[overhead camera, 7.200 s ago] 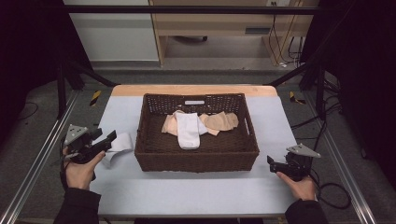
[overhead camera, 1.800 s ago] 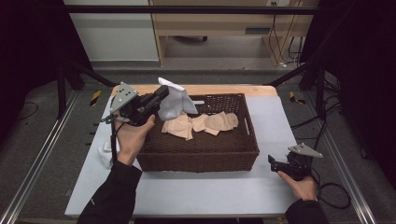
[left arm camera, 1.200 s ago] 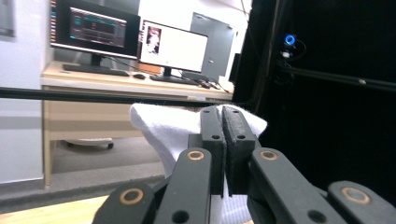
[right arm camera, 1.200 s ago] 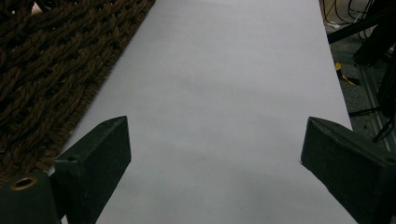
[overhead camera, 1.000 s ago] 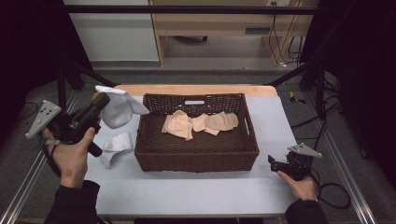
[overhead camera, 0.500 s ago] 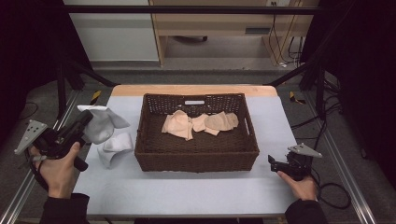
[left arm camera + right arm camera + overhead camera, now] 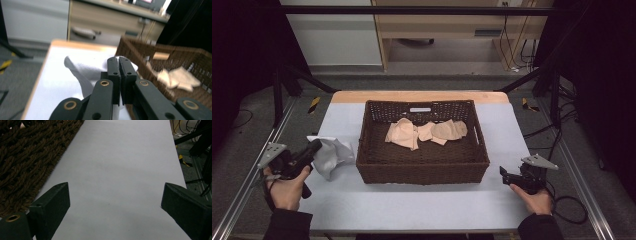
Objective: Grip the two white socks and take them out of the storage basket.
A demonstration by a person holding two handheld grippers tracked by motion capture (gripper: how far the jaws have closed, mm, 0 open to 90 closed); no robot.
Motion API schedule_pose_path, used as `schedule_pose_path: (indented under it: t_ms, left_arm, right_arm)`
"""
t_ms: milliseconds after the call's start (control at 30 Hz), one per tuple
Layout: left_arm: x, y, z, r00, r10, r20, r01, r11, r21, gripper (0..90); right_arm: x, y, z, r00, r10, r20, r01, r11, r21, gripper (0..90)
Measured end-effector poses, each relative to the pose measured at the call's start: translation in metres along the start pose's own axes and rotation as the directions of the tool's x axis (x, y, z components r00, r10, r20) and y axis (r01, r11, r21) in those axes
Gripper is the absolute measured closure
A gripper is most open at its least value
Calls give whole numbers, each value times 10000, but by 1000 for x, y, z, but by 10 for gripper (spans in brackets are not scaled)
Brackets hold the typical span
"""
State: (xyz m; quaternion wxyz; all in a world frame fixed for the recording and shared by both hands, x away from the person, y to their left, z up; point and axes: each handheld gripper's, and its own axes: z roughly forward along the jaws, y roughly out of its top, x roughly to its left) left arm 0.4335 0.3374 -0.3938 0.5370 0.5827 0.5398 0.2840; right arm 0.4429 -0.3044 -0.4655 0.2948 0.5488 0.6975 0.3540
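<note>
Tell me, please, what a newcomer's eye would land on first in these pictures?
Most likely the dark wicker basket in the middle of the pale table, with beige socks lying in a loose heap at its back. Next, the left gripper, shut on a white sock just left of the basket, while the right gripper rests open on the table at the basket's right.

I can read no text, brand, number or sign here; the white label (image 7: 420,109) on the wicker basket (image 7: 422,170) is too small to read.
</note>
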Motion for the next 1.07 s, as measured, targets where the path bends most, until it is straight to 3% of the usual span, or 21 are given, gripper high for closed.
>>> schedule_pose_path:
  t_ms: [100,233,333,500,533,600,700,833,1000,1067]
  left_arm:
    - [0,-13,12,9999,-120,-5,120,9976,687,869]
    - [1,-27,25,9998,140,-151,-117,9898,1418,862]
    - [1,-31,28,9994,276,-208,-240,9878,1538,832]
    - [1,-40,36,9987,460,-241,-415,9855,1646,676]
    - [1,-41,36,9982,535,-264,-487,9860,1598,577]
    - [1,-40,36,9978,574,-331,-521,9883,1431,510]
    - [0,-38,32,9977,598,-310,-555,9907,1243,420]
    - [-2,-36,19,9974,620,-381,-571,9912,1190,372]
    - [0,-42,-1,9968,588,-543,-506,9887,1412,334]
    - [2,-47,-9,9965,537,-643,-419,9841,1726,332]
  right_arm:
    - [0,0,1,10000,-64,11,64,10000,42,86]
    - [1,0,1,9999,-153,18,153,9998,117,86]
    - [1,0,2,9999,-153,33,153,9998,125,86]
    - [2,-1,2,9997,-241,23,240,9995,182,86]
    - [2,-1,2,9997,-229,25,229,9995,204,86]
    - [2,-1,2,9997,-234,24,233,9995,196,86]
    - [1,-1,2,9998,-209,41,208,9996,168,86]
    - [1,0,1,9999,-121,59,120,9998,129,87]
    - [0,0,1,10000,-40,82,39,9999,103,87]
    - [0,0,2,9999,-73,91,72,9999,145,87]
